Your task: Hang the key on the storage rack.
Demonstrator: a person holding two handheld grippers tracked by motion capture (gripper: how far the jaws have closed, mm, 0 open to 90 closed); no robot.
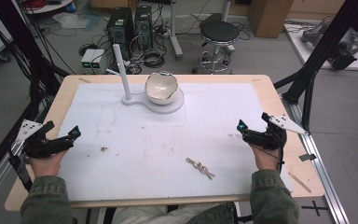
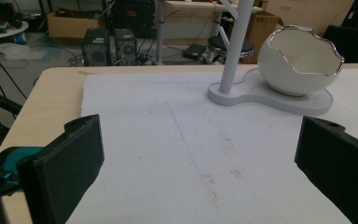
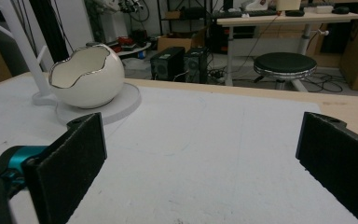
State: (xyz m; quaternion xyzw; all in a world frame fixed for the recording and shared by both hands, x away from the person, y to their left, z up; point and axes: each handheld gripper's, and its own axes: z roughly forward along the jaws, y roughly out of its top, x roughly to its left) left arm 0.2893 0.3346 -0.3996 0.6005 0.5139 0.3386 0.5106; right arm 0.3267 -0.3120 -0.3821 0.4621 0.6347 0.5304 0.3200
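Two hand-held grippers rest low over the white mat, the left gripper at its left edge and the right gripper at its right edge, both level, pointing inward, jaws spread wide and empty. One bunch of keys lies near the mat's front, right of centre, well apart from both. One eggshell-shaped bowl sits on one white stand with one upright post, far centre.

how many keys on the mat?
2, as far as the high view shows: the keys lie joined in one bunch on the white mat, near its front edge, right of centre. More may overlap in the bunch.
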